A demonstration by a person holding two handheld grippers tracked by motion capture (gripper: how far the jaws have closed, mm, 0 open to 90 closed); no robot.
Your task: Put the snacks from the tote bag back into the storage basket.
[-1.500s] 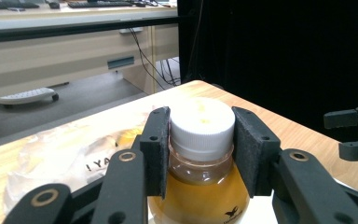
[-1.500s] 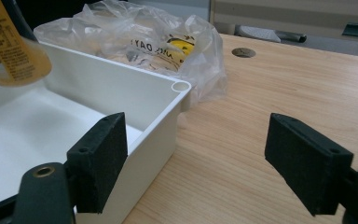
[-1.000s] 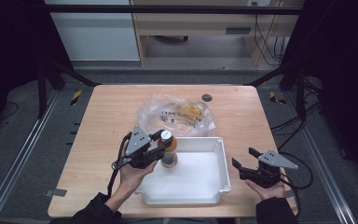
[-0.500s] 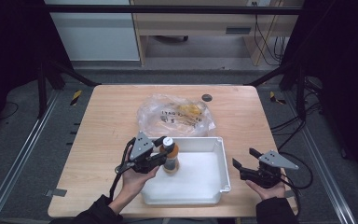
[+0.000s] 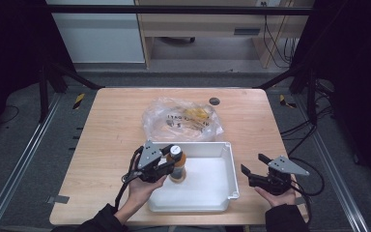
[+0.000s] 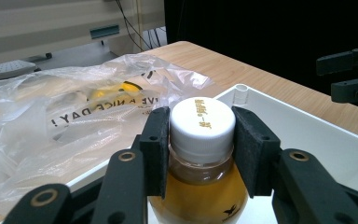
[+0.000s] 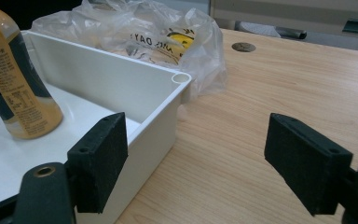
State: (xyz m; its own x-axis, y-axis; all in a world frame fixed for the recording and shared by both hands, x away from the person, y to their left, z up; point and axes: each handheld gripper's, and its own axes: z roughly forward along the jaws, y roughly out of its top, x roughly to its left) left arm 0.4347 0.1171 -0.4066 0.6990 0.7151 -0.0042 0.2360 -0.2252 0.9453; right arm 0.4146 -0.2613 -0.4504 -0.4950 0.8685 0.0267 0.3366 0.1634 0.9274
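While gripping bottle (image 6: 200, 154) by its cap with left gripper (image 5: 166, 163) fingers, lower upright into tray (image 5: 229, 159); right gripper (image 5: 252, 165) fingers open.

bottle (image 6: 200, 186): amber, white cap | tray (image 5: 224, 159): white | bag (image 5: 183, 118): clear, black lettering | table (image 5: 116, 125): pale woodgrain

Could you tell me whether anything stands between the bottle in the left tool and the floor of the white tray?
Nothing visible does. The left tool is shut on the cap of the bottle, whose base in the right gripper view sits at the bare floor of the white tray. The plastic bag lies outside, behind the tray's far wall.
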